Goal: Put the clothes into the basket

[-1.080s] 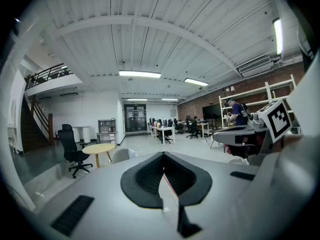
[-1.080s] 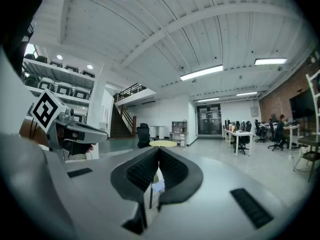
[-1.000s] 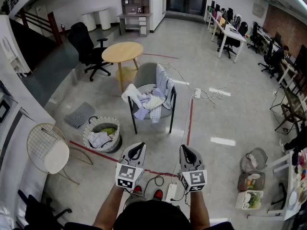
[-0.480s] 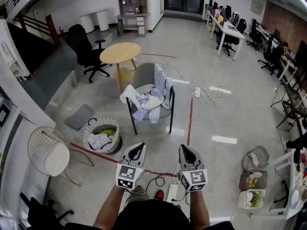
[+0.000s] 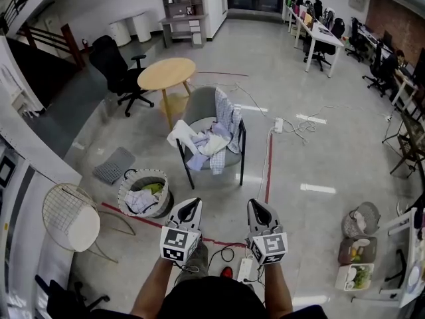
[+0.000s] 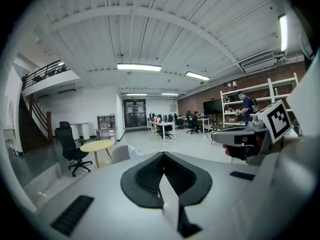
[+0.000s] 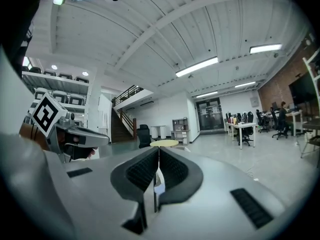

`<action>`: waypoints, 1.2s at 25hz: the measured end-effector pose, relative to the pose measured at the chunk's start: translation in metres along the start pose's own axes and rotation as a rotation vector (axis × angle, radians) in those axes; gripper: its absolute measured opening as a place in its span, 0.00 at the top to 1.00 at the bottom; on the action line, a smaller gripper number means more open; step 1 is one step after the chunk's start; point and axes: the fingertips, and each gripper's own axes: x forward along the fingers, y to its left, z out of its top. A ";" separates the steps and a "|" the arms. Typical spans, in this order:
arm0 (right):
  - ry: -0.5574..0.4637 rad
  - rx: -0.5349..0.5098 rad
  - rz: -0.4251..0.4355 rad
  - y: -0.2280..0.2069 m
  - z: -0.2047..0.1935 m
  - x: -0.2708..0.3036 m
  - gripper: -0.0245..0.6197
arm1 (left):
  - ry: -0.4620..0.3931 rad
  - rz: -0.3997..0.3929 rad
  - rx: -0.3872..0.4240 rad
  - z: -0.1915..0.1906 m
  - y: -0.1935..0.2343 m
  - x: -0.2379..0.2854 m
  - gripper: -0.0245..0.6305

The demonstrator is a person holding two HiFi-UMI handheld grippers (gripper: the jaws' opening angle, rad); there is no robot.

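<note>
Clothes (image 5: 211,138) lie heaped on a grey chair (image 5: 199,105) well ahead of both tongs, likely dumped there for sorting. The basket (image 5: 121,193) stands on the floor (image 5: 305,158) ahead and to the left of the left tongs (image 5: 191,203), with a few garments already in it. Left tongs and right tongs (image 5: 257,205) are clenched on nothing, side by side, apparently because nothing is within reach. The pale polished floor carries red tape and cables in an open office.
</note>
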 end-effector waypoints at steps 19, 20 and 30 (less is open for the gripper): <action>0.032 -0.041 -0.090 -0.023 0.039 0.210 0.92 | -0.023 -0.101 -0.025 0.043 0.169 0.149 0.95; 0.033 -0.040 -0.094 -0.020 0.039 0.220 0.92 | -0.022 -0.103 -0.029 0.043 0.180 0.154 0.95; 0.066 -0.069 -0.102 0.001 0.038 0.296 0.92 | -0.041 -0.128 -0.042 0.040 0.253 0.187 0.95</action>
